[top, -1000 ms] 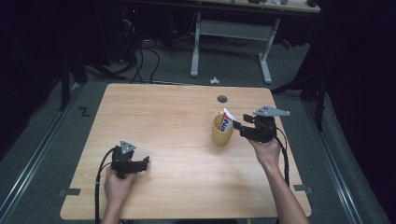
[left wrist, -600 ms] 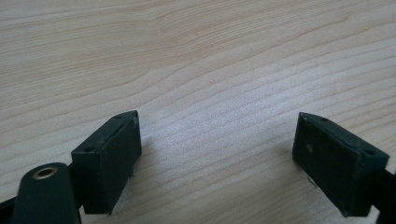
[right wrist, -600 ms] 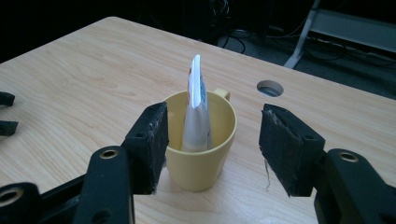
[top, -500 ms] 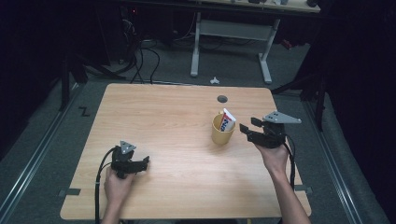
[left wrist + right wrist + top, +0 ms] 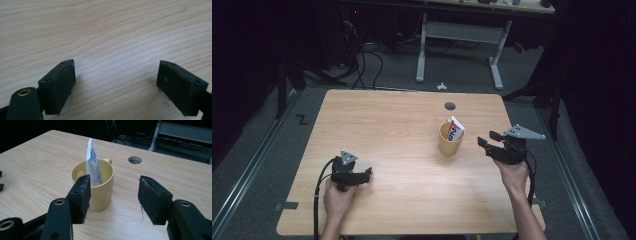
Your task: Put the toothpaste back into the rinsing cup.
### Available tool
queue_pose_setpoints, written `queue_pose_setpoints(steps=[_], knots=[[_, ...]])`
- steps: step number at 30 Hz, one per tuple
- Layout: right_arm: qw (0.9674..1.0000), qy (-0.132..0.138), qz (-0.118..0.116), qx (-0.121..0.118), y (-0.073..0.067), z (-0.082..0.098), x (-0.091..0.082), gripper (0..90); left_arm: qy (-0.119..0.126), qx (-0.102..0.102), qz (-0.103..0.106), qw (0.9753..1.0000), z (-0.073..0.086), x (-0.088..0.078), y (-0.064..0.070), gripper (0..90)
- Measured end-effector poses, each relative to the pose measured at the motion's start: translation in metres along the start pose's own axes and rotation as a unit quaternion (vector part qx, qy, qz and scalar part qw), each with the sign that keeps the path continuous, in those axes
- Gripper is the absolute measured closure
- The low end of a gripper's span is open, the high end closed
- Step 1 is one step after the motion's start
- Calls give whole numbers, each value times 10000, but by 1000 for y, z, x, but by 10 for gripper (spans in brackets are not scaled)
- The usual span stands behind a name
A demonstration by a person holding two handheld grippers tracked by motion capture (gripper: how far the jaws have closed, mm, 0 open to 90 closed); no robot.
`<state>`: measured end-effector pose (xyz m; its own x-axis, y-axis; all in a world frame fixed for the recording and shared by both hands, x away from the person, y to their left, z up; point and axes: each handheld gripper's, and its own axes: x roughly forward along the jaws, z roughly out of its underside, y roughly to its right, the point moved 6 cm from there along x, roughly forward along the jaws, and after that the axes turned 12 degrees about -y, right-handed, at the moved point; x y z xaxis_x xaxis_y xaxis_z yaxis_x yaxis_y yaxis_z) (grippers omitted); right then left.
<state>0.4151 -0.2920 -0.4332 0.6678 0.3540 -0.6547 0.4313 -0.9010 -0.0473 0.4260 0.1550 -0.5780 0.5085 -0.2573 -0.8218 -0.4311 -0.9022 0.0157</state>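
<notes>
The wooden table (image 5: pixel 402 125) carries one standing item, a yellow mug (image 5: pixel 450 141) with a white toothpaste tube (image 5: pixel 456 129) leaning upright inside it, crimped end up, and that mug sits just beyond the tips of the right gripper (image 5: pixel 485 142), slightly off to the side of its left-hand jaw as its own camera sees it (image 5: pixel 113 197). Compared with a second ago the right gripper has backed away from the mug: earlier its jaws were close against the cup's rim beside the tube, and now a strip of bare tabletop separates them from it, with the person's right hand (image 5: pixel 512 172) drawn toward the near right edge. Its jaws stand apart with nothing between them, the two black pads clear of mug and tube alike. That reads as a release already finished, the tube dropped into the mug and the hand retreating, so the placing looks essentially done. The left gripper (image 5: pixel 368 172) rests low over the table well away from the mug, on the person's other side, its jaws spread wide over plain wood grain (image 5: pixel 115 82) and gripping nothing; it has kept its spot throughout
</notes>
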Motion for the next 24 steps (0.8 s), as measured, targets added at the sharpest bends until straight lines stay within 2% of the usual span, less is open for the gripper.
queue_pose_setpoints(steps=[12, 24], knots=[[9996, 98, 53, 278, 13, 13, -5, 449, 1, 0, 0, 10000, 0, 0, 0, 159], [9988, -2, 142, 474, 26, 29, 3, 457, 0, 1, 0, 10000, 0, 0, 0, 159]])
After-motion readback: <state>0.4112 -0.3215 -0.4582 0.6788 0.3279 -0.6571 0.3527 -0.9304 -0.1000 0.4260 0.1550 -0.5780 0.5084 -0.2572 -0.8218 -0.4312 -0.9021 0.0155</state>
